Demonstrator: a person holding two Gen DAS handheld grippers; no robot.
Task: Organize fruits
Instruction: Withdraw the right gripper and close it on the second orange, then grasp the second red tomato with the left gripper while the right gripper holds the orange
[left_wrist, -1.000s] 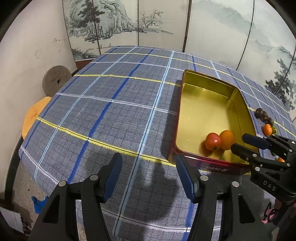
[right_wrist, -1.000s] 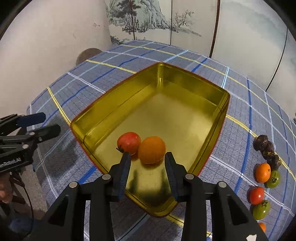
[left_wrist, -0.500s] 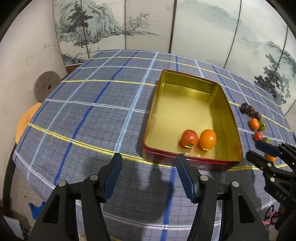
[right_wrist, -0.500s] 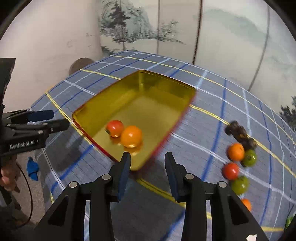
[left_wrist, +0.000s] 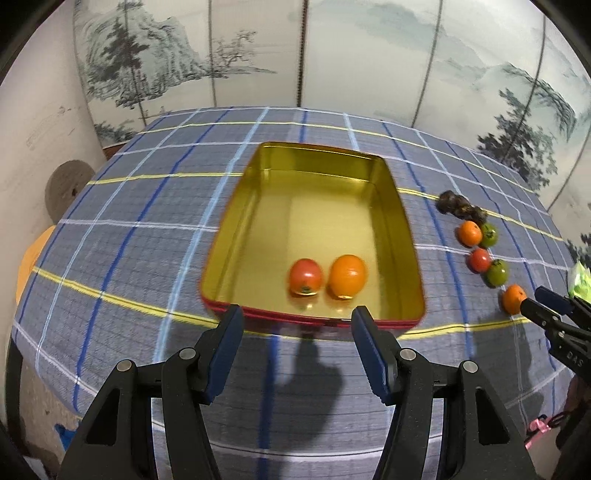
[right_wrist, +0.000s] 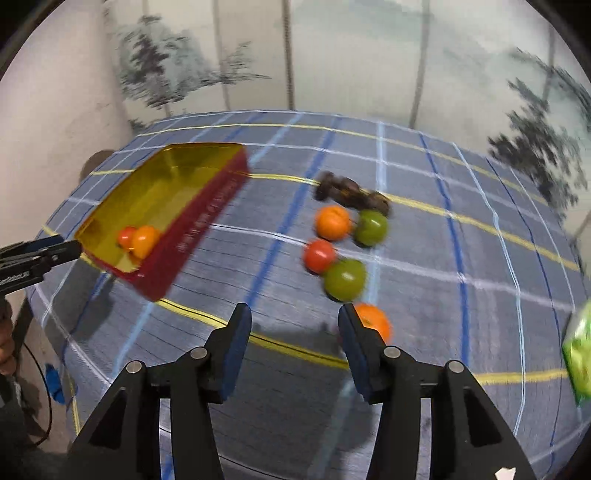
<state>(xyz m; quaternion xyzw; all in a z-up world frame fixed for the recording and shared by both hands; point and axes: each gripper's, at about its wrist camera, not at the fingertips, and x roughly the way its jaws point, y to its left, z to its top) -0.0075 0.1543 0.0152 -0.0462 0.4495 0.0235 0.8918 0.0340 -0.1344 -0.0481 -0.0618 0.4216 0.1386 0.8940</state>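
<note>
A gold tin tray with red sides (left_wrist: 258, 206) (right_wrist: 207, 206) holds a red tomato (left_wrist: 305, 276) and an orange fruit (left_wrist: 348, 276). Loose fruit lies in a row right of it: dark fruit (right_wrist: 351, 194), an orange (right_wrist: 332, 222), a green (right_wrist: 371, 228), a red (right_wrist: 318, 254), a green (right_wrist: 345, 279) and an orange (right_wrist: 375, 322). My left gripper (left_wrist: 297, 349) is open and empty just before the tray's near wall. My right gripper (right_wrist: 295, 341) is open and empty, its right finger beside the nearest orange fruit.
A blue plaid cloth (left_wrist: 129, 240) covers the table. A green packet (right_wrist: 578, 354) lies at the far right. A painted folding screen (left_wrist: 295, 55) stands behind. A round stone disc (left_wrist: 66, 188) and an orange stool (left_wrist: 31, 258) are beyond the left edge.
My right gripper has left the tray and swung right to the loose fruit row. My left gripper has shifted right, now centred on the tray. Both stay open.
</note>
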